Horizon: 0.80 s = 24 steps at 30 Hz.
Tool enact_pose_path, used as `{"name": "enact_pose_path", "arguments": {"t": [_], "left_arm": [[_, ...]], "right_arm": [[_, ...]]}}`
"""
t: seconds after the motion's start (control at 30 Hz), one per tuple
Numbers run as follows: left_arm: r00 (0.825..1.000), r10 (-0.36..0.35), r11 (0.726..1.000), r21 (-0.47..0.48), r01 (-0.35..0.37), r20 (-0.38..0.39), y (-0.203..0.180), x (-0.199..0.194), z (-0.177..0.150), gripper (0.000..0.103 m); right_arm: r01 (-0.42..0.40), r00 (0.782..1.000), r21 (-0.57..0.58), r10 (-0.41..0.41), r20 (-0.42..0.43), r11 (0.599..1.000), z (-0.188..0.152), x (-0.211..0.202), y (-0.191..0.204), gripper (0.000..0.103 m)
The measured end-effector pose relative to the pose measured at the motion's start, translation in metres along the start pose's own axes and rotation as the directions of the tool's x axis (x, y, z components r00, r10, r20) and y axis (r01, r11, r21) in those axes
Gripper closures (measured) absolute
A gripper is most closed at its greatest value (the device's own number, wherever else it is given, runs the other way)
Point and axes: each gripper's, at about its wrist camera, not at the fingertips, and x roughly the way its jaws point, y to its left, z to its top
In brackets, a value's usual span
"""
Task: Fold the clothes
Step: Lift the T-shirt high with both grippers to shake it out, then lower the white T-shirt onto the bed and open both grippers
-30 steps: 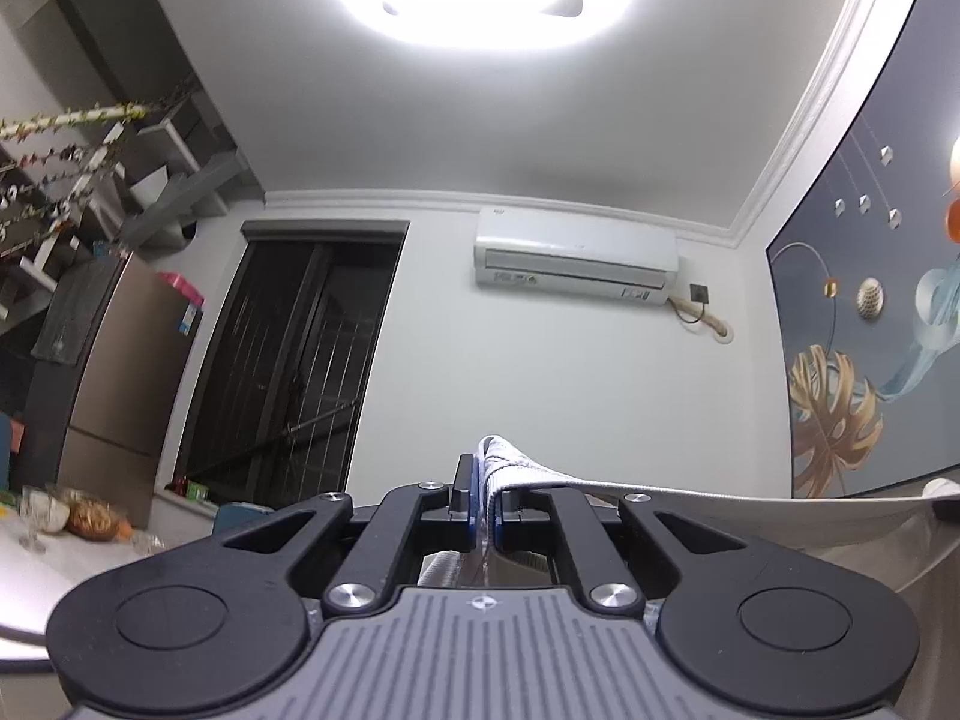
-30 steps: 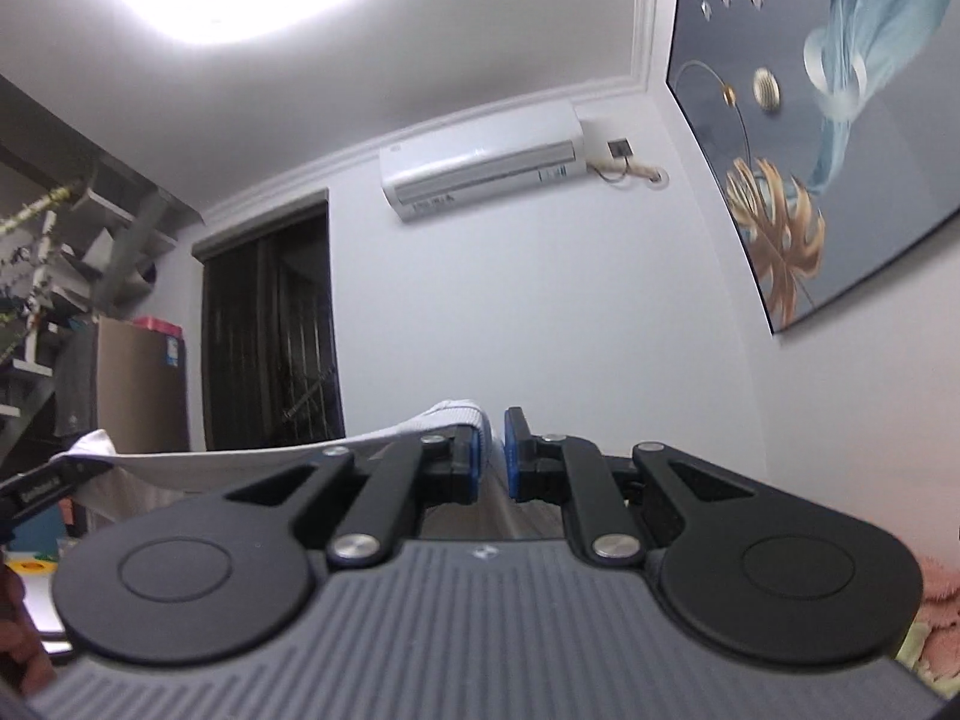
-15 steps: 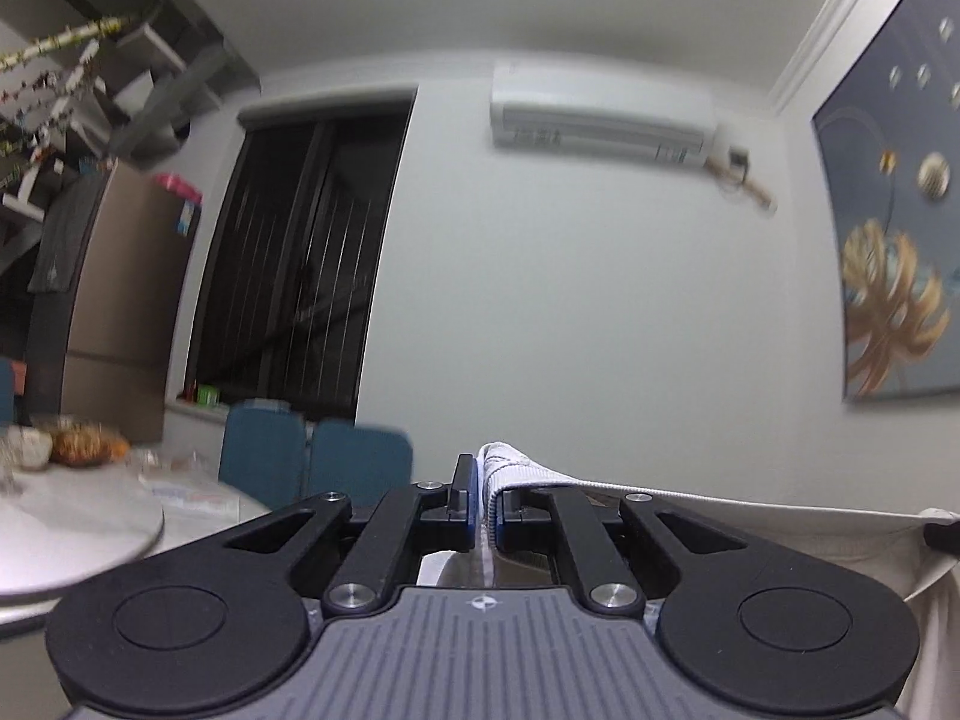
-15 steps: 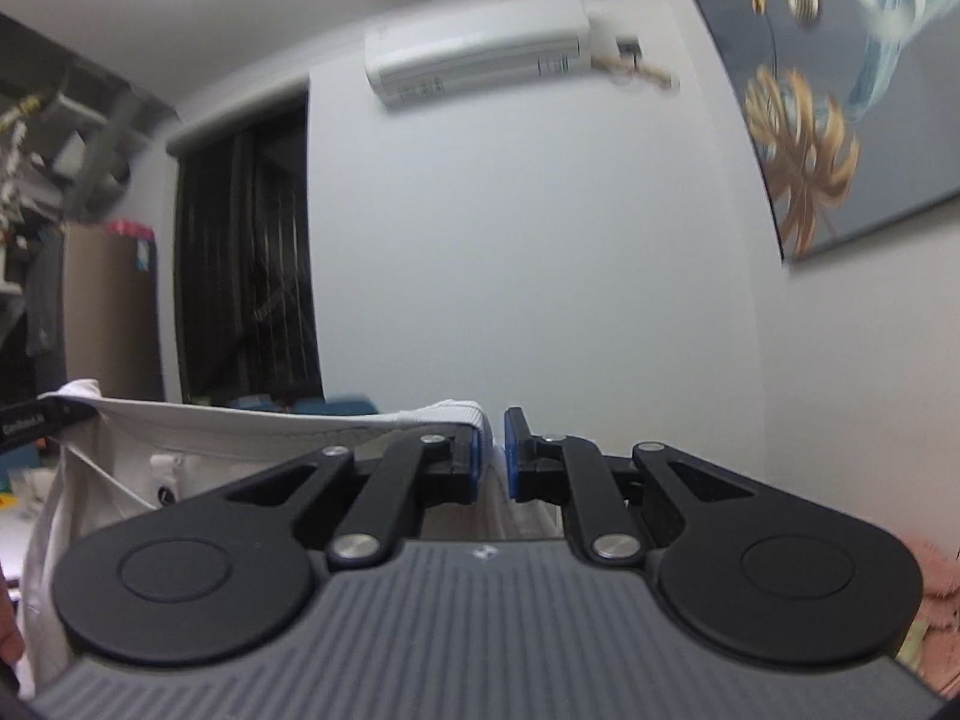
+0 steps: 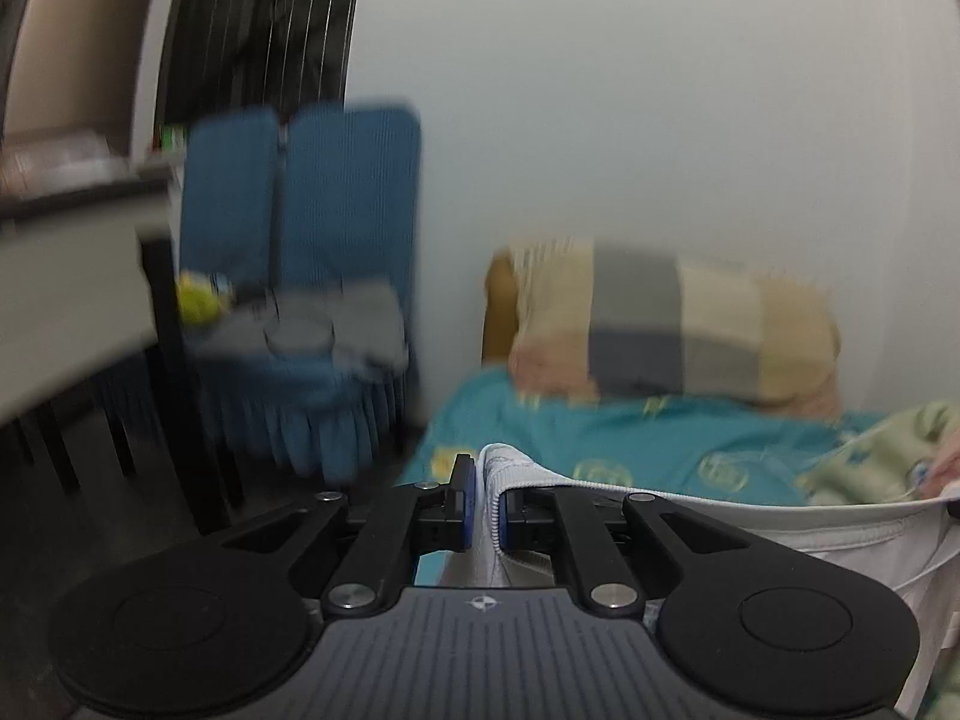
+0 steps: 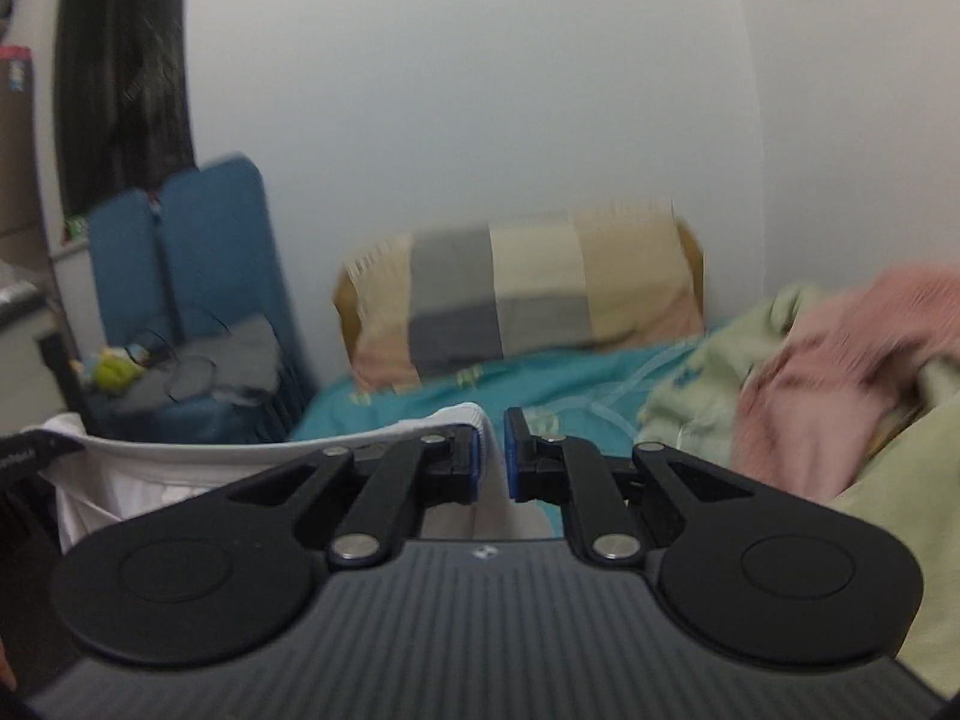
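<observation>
A white garment (image 5: pixel 780 531) is stretched between both grippers above a bed with a teal sheet (image 5: pixel 630 438). My left gripper (image 5: pixel 487 507) is shut on one ribbed corner of the garment, whose edge runs off to the right. In the right wrist view, my right gripper (image 6: pixel 492 450) is shut on the other corner, and the white garment (image 6: pixel 180 468) stretches left toward the other gripper's tip at the frame's left edge. Most of the cloth hangs below the grippers, hidden by their bodies.
A patchwork pillow (image 6: pixel 528 294) lies at the head of the bed against the white wall. A pink and pale green blanket heap (image 6: pixel 840 396) lies on the bed's right side. A blue chair (image 5: pixel 300 276) holding grey items and a table (image 5: pixel 72 276) stand to the left.
Both grippers have swung down from facing the ceiling and upper wall to facing the bed, carrying the white garment stretched between them. Both grips are unchanged.
</observation>
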Motion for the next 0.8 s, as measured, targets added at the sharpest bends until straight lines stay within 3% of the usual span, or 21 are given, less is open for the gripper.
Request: {"name": "enact_pose_path", "arguments": {"t": [0.17, 0.3, 0.37, 0.4, 0.43, 0.47, 0.5, 0.53, 0.6, 0.7, 0.8], "left_arm": [[0.985, 0.018, 1.0, 0.003, -0.017, -0.172, -0.011, 0.131, -0.064, 0.093], [0.952, -0.023, 0.999, -0.053, 0.008, -0.304, -0.001, 0.189, -0.086, 0.086], [0.953, -0.037, 0.999, -0.048, 0.024, -0.3, 0.006, 0.197, -0.083, 0.081], [0.95, -0.037, 0.999, -0.026, 0.03, -0.311, 0.006, 0.196, -0.082, 0.071], [0.946, -0.036, 0.999, -0.005, 0.036, -0.322, 0.006, 0.195, -0.081, 0.054], [0.944, -0.032, 0.999, 0.016, 0.04, -0.33, 0.007, 0.192, -0.079, 0.046], [0.946, -0.021, 0.999, 0.036, 0.034, -0.324, 0.008, 0.184, -0.075, 0.034], [0.949, -0.02, 0.998, 0.053, 0.038, -0.315, 0.01, 0.173, -0.07, 0.021], [0.953, -0.033, 0.994, 0.088, 0.062, -0.3, 0.011, 0.143, -0.061, 0.013], [0.96, -0.042, 0.99, 0.117, 0.077, -0.275, 0.012, 0.082, -0.042, 0.012], [0.968, -0.074, 0.99, 0.099, 0.1, -0.238, 0.025, 0.013, -0.034, 0.011]], "right_arm": [[0.016, 0.989, -0.008, -0.017, -0.147, 1.0, -0.075, 0.126, -0.016, 0.092], [-0.034, 0.964, 0.095, 0.057, -0.26, 0.995, -0.111, 0.175, -0.034, 0.09], [-0.048, 0.954, 0.125, 0.083, -0.289, 0.991, -0.114, 0.179, -0.039, 0.08], [-0.053, 0.95, 0.134, 0.091, -0.3, 0.99, -0.113, 0.179, -0.04, 0.07], [-0.062, 0.947, 0.135, 0.102, -0.306, 0.989, -0.112, 0.177, -0.039, 0.055], [-0.08, 0.943, 0.132, 0.117, -0.311, 0.988, -0.109, 0.172, -0.038, 0.047], [-0.098, 0.941, 0.125, 0.133, -0.311, 0.987, -0.105, 0.166, -0.035, 0.031], [-0.109, 0.941, 0.116, 0.14, -0.308, 0.987, -0.101, 0.158, -0.033, 0.025], [-0.12, 0.939, 0.103, 0.146, -0.311, 0.987, -0.092, 0.141, -0.028, 0.021], [-0.104, 0.933, 0.084, 0.126, -0.336, 0.991, -0.08, 0.108, -0.021, 0.02], [-0.115, 0.941, 0.097, 0.14, -0.307, 0.989, -0.071, 0.052, -0.019, 0.02]]}}
